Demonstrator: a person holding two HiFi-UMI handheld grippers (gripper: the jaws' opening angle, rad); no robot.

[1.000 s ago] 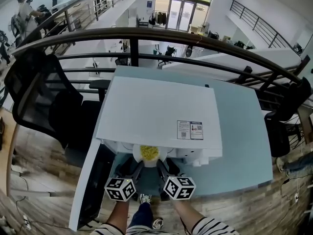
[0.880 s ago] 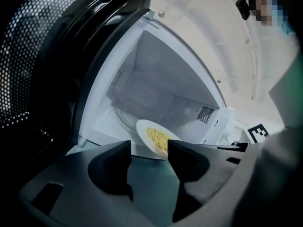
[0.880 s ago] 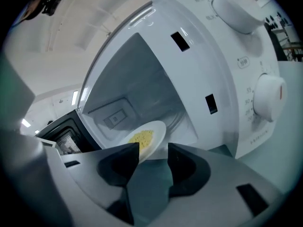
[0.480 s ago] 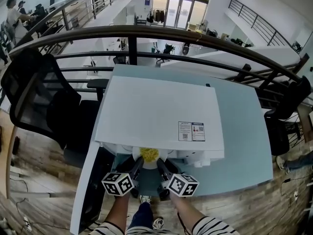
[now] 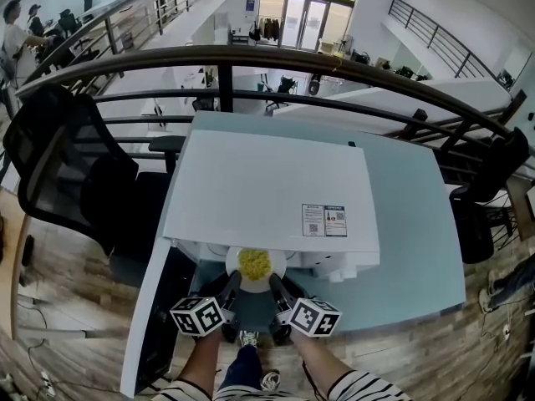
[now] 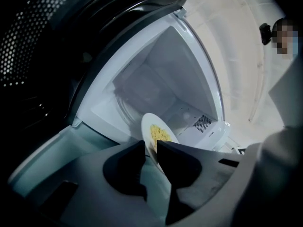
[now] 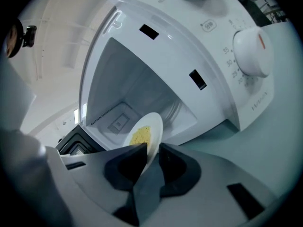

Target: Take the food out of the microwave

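While clamping onto the round white plate (image 5: pixel 274 272) of crumbly yellow food (image 5: pixel 255 262), closing in from both sides at once. Caught right at the mouth of the boxy white microwave (image 5: pixel 267 190), far half tucked under the top's front lip, near half out over the sill. Lying about level, heaped at the centre, bare around the rim.

Over to the left gripper (image 5: pixel 230 284): pinching the plate's left rim, white edge wedged between the two dark jaws, one jaw on each face, and closing this very instant. Same story at the right gripper (image 5: pixel 276 284): biting the right rim, edge pressed between the jaws, closing as well. Both pointed into the microwave, marker cubes (image 5: pixel 201 316) nearest the striped sleeves (image 5: pixel 359 387).

Behind the plate, the pale oven cavity (image 6: pixel 156 74), with a small vent grille (image 6: pixel 203 123) on a side wall. Swung wide at the left, the dark perforated door (image 5: pixel 159 324), reaching out past the near edge of the pale blue-green table (image 5: pixel 410 224). On the front panel, right of the opening, a round white dial (image 7: pixel 251 51) with an orange-red mark. On the flat top, near its front right corner, two small printed labels (image 5: pixel 324 221).

Microwave parked toward the table's left edge, front facing the near edge. Off the left edge, a black mesh office chair (image 5: pixel 67 165); beyond the far edge, a dark curved railing (image 5: pixel 334 65).
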